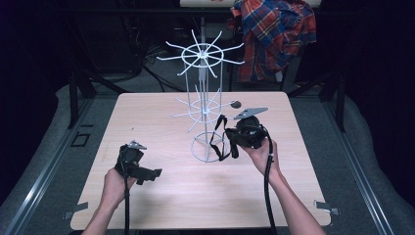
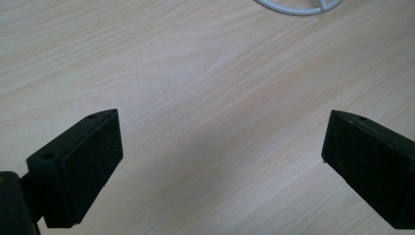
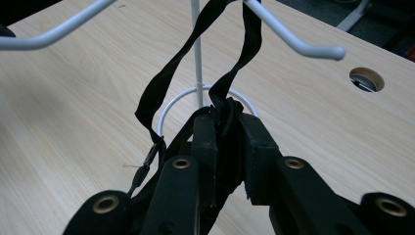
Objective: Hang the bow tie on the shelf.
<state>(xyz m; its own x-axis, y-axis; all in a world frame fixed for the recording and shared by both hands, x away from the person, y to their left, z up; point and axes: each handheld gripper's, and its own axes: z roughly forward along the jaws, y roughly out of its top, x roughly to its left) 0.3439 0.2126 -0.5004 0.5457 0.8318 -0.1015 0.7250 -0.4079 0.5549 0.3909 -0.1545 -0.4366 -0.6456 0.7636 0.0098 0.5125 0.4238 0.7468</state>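
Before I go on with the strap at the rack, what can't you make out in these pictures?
- Where the black strap hooks on: cut off by the top edge of the right gripper view; too thin to trace on the white rack in the high view.
- The strap's end: hidden between the right gripper jaws.
- The left gripper: empty.

Black tongs, brass rivets, grey triangular plates, trailing black cables, bare forearms

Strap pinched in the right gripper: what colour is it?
Black. The thin fabric strap shows best in the right gripper view, looping up over the white wire rack.
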